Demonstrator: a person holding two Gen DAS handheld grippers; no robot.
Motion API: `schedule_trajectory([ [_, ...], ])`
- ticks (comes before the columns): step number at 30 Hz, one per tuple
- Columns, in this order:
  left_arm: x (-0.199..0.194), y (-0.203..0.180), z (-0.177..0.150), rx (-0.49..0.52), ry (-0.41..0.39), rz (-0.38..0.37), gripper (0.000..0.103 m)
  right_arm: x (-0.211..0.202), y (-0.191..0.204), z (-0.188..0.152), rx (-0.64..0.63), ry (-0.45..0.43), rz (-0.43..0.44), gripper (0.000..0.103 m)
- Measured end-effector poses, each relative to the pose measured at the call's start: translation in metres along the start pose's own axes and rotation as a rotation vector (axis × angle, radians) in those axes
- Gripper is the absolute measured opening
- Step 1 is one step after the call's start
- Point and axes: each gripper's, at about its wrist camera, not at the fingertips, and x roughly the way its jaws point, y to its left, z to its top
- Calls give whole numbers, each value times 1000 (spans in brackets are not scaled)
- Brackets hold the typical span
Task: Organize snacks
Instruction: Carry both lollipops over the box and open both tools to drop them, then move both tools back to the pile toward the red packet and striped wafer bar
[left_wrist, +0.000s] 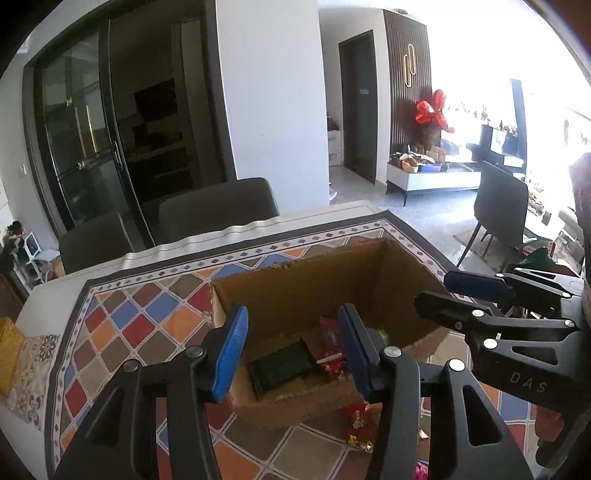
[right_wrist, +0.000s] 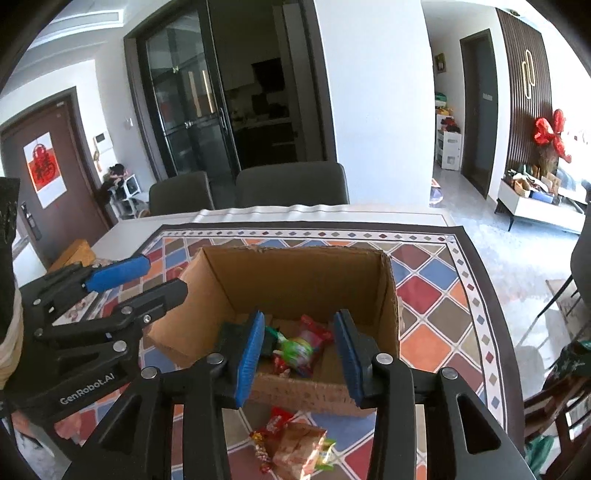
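An open cardboard box (right_wrist: 295, 280) is seen standing on a desk (right_wrist: 147, 225) that is covered by a mat of coloured diamonds (right_wrist: 436, 295). Inside the box, a dark green packet (left_wrist: 282, 367) is laid flat on the floor of it, with a red wrapped snack (left_wrist: 330, 347) just beside it; in the right wrist view a green-and-white packet (right_wrist: 299, 349) and a red packet (right_wrist: 314, 328) are also seen lying together in the box. Outside the box, close against its near wall, a small heap of snack packets (right_wrist: 295, 448) is left on the mat.

The left tongs (left_wrist: 295, 350) are held over the near rim of the box with the blue pads (left_wrist: 231, 354) well apart and nothing between them. The right tongs (right_wrist: 301, 356) are likewise spread wide and unloaded, poised over the near edge of the box. Two grey chairs (right_wrist: 291, 184) are set at the far side of the desk.
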Motion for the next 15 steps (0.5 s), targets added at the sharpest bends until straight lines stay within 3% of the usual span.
schedule_trajectory([
  [15, -44, -28, -42, 31, -17, -58, 50, -48, 4, -41, -17, -52, 6, 41],
])
